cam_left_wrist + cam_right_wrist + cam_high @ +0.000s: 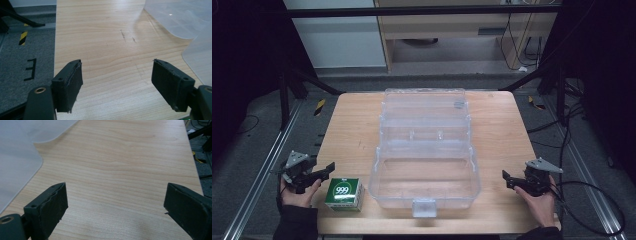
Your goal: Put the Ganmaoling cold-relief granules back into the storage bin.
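Near edge of the wooden surface (pixel 352 135): green "999" box (pixel 343 194), just beside the left tongs (pixel 328 170), jaws apart, gripping nothing. Centre: clear plastic case (pixel 424 177), lid swung back flat, tray empty. At right: right tongs (pixel 508 178), jaws wide, nothing between, near the case.

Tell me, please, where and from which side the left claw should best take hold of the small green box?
Grip the green box across its two flat upright sides, coming from above. It stands upright on the table, and the left claw stands open just beside it.
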### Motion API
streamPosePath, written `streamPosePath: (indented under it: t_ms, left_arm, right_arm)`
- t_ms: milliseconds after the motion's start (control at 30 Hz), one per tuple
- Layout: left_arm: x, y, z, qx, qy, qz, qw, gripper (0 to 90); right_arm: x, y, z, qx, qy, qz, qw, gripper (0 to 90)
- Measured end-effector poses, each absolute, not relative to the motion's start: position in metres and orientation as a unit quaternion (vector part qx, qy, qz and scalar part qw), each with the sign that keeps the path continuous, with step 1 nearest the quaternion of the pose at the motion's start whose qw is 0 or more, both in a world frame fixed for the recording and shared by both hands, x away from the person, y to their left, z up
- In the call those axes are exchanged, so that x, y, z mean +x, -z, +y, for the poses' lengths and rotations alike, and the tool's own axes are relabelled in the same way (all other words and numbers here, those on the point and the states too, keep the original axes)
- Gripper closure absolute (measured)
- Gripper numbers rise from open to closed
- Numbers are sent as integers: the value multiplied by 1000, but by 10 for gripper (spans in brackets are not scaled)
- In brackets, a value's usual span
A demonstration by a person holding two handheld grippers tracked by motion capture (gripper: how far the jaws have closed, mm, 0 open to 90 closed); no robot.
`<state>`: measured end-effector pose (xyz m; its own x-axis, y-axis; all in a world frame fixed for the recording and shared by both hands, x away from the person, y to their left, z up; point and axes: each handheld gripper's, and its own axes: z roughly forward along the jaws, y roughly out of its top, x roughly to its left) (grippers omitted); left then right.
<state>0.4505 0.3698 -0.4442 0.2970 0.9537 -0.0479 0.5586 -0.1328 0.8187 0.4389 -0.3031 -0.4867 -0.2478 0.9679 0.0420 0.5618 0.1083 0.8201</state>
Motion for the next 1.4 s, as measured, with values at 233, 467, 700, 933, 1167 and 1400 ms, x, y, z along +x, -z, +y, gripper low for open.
streamPosePath:
  t_ms: [233, 467, 700, 933, 1167, 1400]
  left_arm:
    - [450, 429, 366, 715, -249, 515, 402, 224]
    - [450, 420, 360, 738, -247, 488, 395, 213]
    - [452, 399, 363, 765, -234, 449, 398, 214]
    - [453, 384, 363, 788, -212, 415, 402, 231]
    - [454, 374, 361, 823, -205, 365, 385, 236]
    - [458, 365, 358, 852, -192, 325, 364, 245]
  right_arm:
    - [433, 482, -307, 554, -388, 681, 281, 56]
    - [433, 482, -305, 550, -387, 685, 279, 47]
    - [430, 479, -304, 544, -390, 687, 283, 44]
    - [429, 480, -303, 540, -389, 692, 281, 43]
    - [428, 480, -303, 536, -390, 692, 287, 43]
    - [428, 480, -303, 533, -389, 694, 288, 38]
